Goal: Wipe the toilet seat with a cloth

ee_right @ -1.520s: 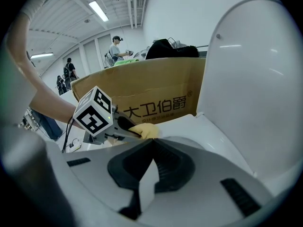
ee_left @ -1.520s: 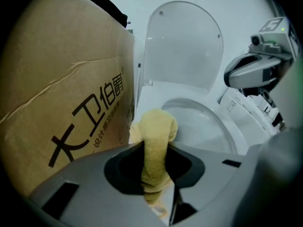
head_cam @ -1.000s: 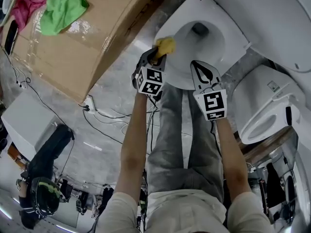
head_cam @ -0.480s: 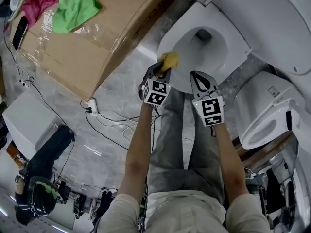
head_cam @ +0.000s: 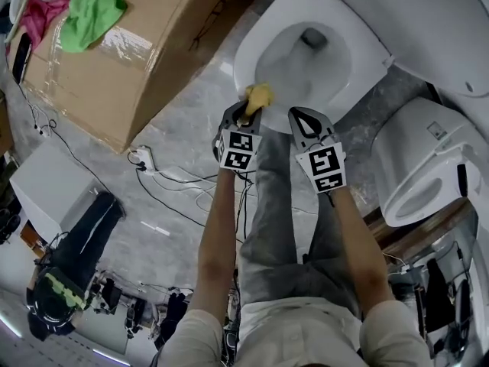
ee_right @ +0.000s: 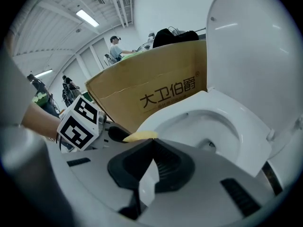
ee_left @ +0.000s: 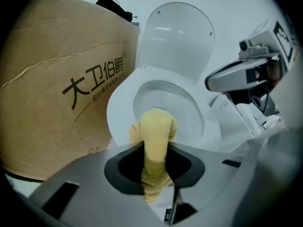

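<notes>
A white toilet stands in front of me with its seat point(head_cam: 250, 48) down and its lid point(head_cam: 428, 21) raised. My left gripper point(head_cam: 247, 111) is shut on a yellow cloth point(head_cam: 258, 95), whose free end lies at the seat's near left rim. In the left gripper view the cloth point(ee_left: 154, 136) bulges out past the gripper point(ee_left: 155, 150) over the seat rim point(ee_left: 117, 115). My right gripper point(head_cam: 300, 115) hovers just right of it at the seat's near edge. Its jaws meet with nothing between them in the right gripper view point(ee_right: 151, 143), where the seat point(ee_right: 248, 134) and lid point(ee_right: 255, 46) lie ahead.
A large cardboard box point(head_cam: 145, 60) lies close to the toilet's left, with a green cloth point(head_cam: 92, 14) on top. A second white toilet point(head_cam: 428, 167) stands to the right. Cables and a power strip point(head_cam: 145, 161) lie on the grey floor. A person point(head_cam: 61, 274) is at the lower left.
The left gripper has drawn the yellow cloth along the seat's left rim toward the near front edge. The right gripper stayed beside it, still shut.
</notes>
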Available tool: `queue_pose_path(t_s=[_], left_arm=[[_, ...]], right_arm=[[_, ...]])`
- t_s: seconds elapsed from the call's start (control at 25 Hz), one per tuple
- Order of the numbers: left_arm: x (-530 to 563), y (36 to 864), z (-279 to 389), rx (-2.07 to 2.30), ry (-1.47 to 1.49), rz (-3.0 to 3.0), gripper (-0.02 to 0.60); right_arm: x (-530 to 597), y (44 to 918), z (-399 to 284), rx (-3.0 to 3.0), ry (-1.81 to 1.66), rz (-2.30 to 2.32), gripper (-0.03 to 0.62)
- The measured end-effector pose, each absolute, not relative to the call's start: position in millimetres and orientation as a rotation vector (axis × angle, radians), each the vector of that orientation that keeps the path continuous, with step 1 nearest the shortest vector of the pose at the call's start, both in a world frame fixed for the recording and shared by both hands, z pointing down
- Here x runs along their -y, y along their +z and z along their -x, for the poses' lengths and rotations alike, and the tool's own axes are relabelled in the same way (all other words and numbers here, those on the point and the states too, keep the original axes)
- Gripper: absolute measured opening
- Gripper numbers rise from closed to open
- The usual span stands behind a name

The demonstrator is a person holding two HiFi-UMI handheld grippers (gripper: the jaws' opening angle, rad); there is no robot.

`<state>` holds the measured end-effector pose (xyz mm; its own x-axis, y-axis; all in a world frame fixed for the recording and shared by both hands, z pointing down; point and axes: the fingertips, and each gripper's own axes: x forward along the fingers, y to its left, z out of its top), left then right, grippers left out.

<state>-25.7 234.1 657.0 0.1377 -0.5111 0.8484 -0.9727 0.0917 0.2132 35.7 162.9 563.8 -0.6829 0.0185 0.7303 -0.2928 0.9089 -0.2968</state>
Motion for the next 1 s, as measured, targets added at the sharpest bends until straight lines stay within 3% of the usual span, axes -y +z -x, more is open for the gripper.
queue_pose_path(t_s=[1.0], left_arm=[[-246, 656, -41, 1.584, 0.538, -1.366, 0.117]], right_arm=[[-167, 574, -110, 2.229, 0.483, -0.06, 0.008]])
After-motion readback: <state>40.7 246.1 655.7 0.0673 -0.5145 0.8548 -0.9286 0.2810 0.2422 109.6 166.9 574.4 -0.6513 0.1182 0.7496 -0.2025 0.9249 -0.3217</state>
